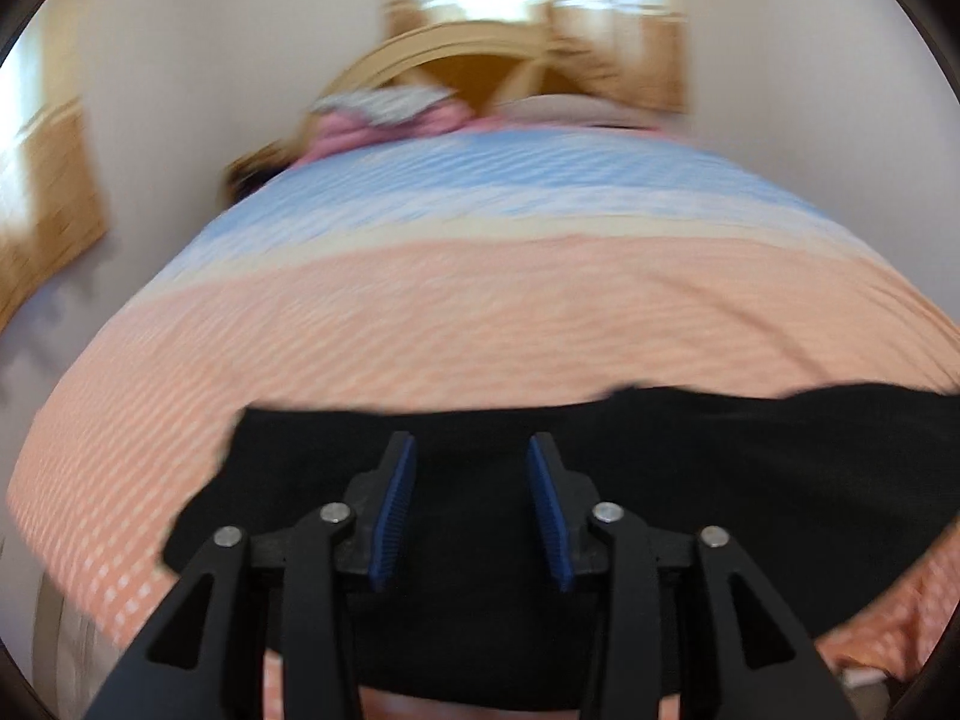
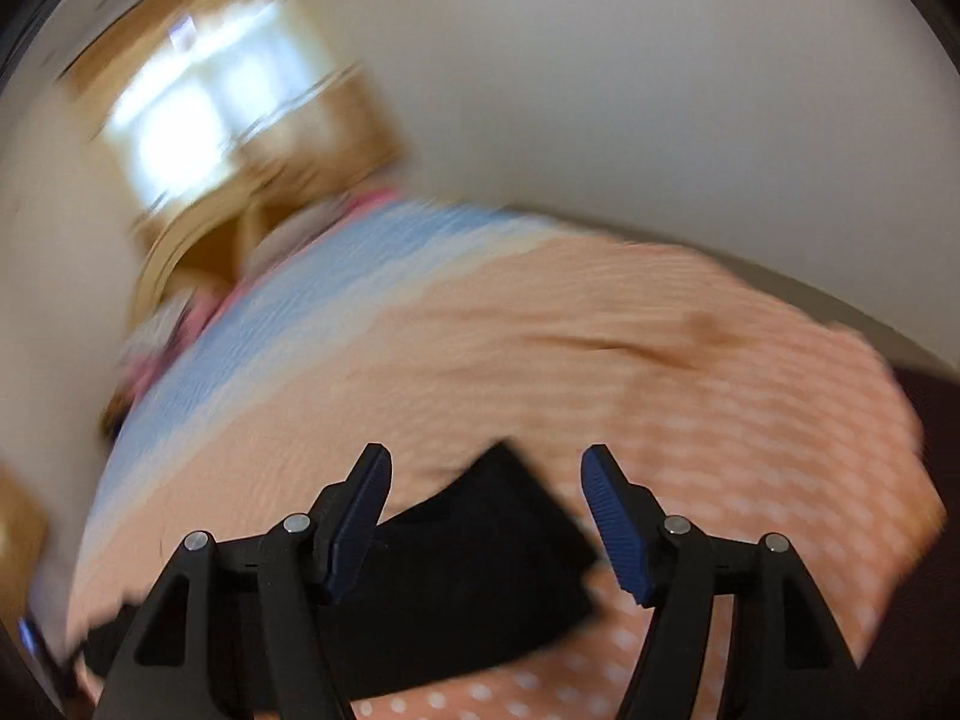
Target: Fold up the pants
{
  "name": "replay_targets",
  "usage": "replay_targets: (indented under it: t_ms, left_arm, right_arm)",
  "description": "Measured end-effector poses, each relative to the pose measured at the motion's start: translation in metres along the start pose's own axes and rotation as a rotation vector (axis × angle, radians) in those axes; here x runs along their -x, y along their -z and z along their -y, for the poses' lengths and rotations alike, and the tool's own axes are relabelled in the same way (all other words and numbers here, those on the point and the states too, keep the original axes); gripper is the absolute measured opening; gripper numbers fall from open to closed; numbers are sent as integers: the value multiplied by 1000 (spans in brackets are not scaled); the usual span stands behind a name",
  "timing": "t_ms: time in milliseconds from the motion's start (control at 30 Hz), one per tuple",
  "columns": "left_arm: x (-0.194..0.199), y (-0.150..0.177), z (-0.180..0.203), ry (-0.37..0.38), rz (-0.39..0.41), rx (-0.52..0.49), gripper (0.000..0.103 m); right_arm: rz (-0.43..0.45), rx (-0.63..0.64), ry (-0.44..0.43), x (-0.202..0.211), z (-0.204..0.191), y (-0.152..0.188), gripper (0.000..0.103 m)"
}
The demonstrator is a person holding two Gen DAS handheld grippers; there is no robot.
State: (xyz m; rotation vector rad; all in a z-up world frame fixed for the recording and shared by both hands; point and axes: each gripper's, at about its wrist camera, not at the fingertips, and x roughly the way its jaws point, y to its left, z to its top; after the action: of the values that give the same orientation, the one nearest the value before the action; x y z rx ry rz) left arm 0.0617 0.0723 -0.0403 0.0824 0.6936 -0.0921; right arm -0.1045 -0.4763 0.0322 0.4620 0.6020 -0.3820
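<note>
Black pants (image 1: 720, 468) lie flat across the near part of a bed, stretching from the left to the right edge of the left wrist view. My left gripper (image 1: 471, 450) is open and empty, just above the pants near their left end. In the right wrist view the pants (image 2: 480, 570) end in a corner under my right gripper (image 2: 486, 462), which is open and empty above that end. Both views are motion-blurred.
The bed has a peach and blue checked cover (image 1: 480, 312), also shown in the right wrist view (image 2: 660, 360). Pink pillows (image 1: 384, 120) and a wooden headboard (image 1: 480, 54) are at the far end. Pale walls surround it.
</note>
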Motion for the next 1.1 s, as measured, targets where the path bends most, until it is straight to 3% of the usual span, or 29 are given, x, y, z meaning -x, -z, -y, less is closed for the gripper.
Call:
replay_targets:
  t_ms: [33, 67, 100, 167, 300, 367, 400, 567, 700, 800, 933, 967, 1000, 1100]
  left_arm:
    - [4, 0, 13, 37, 6, -18, 49]
    - [6, 1, 27, 85, 5, -33, 49]
    - [7, 3, 40, 129, -3, -45, 49]
    - [4, 10, 64, 197, -33, -80, 49]
    - [-9, 26, 94, 238, -96, -125, 49]
    - [-18, 32, 101, 238, -143, -123, 49]
    - [-18, 33, 102, 235, -154, -122, 50]
    - [-15, 35, 102, 225, -141, -109, 54]
    - [-18, 35, 104, 216, -141, -79, 56]
    - [-18, 38, 110, 189, -126, -74, 58]
    - [-18, 37, 114, 165, -114, -99, 59]
    - [-19, 35, 113, 170, -117, -96, 59]
    - [-19, 35, 111, 178, -121, -89, 59]
    - [-17, 31, 107, 197, -132, -60, 59]
  right_arm:
    - [-36, 61, 17, -15, -10, -2, 57]
    - [-81, 140, 44, -31, -19, -1, 44]
    - [-114, 190, 58, -42, -24, 0, 40]
    - [-155, 259, 99, -58, -22, 9, 40]
    - [-264, 309, 152, -90, -18, 23, 36]
    - [-295, 359, 215, -100, -18, 29, 13]
    - [-282, 372, 207, -98, -19, 30, 8]
    - [-143, 367, 140, -64, -22, 28, 8]
    - [-24, 288, 68, -38, -15, 17, 8]
    - [-27, 271, 58, -52, -9, 11, 8]
    - [-176, 217, 83, -95, 8, 19, 9]
    - [-195, 197, 60, -100, 16, 20, 12]
    - [-192, 179, 37, -98, 21, 19, 23]
    - [-113, 64, 18, -71, 45, 10, 45]
